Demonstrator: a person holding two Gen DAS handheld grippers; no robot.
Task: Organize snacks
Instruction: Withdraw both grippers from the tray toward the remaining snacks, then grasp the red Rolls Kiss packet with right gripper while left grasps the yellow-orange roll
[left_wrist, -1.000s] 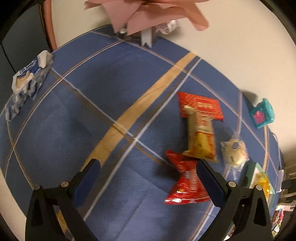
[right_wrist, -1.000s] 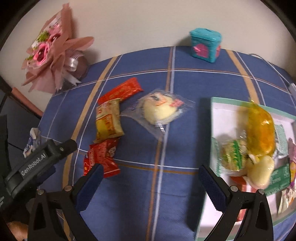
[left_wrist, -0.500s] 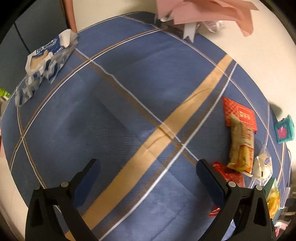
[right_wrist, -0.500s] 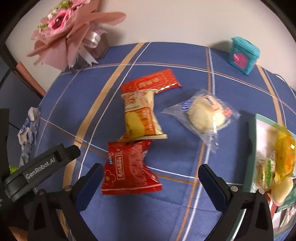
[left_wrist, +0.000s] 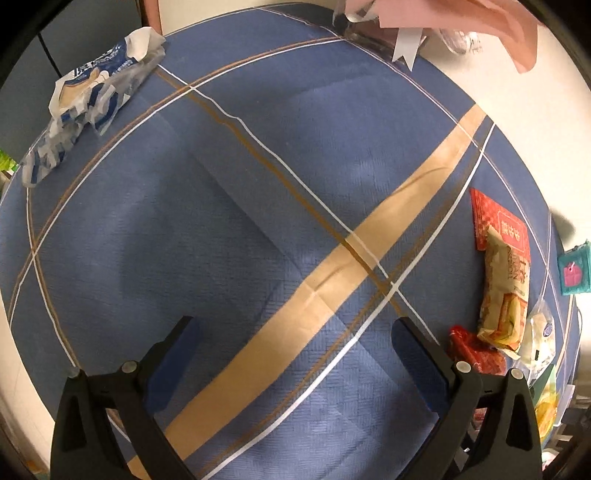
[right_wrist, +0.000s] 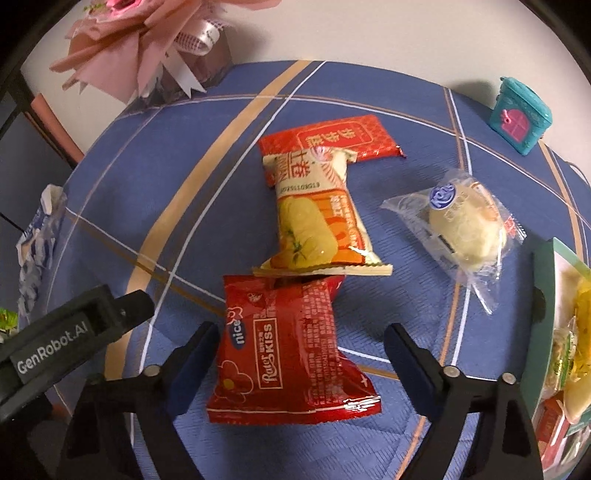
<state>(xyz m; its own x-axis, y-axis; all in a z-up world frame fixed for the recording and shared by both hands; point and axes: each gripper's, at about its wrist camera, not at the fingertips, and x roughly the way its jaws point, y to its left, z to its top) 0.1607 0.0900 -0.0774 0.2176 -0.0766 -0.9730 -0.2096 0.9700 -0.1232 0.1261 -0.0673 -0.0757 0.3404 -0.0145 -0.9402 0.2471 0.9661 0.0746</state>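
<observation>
A red snack pack (right_wrist: 284, 354) lies on the blue plaid tablecloth (right_wrist: 155, 177), between the jaws of my right gripper (right_wrist: 301, 328). The jaws are closing; the left pad is near the pack's edge and the right pad stands clear of it. Just beyond lie a yellow-orange pack (right_wrist: 317, 218), a flat red packet (right_wrist: 332, 138) and a clear-wrapped bun (right_wrist: 461, 225). The left gripper (left_wrist: 294, 321) is open over bare cloth, with those snacks (left_wrist: 506, 291) off to its right. Its body (right_wrist: 66, 339) shows at the left of the right wrist view.
A teal-rimmed tray (right_wrist: 546, 280) holding several snacks sits at the right edge. A teal box (right_wrist: 519, 114) stands at the back right and a pink bouquet (right_wrist: 140, 44) at the back left. A blue-and-white wrapper (left_wrist: 92, 88) lies near the table's far left edge.
The right gripper has moved left and down from near the tray to over the snacks; the red pack now lies between its narrower jaws. The left gripper has shifted left, off the snacks.
</observation>
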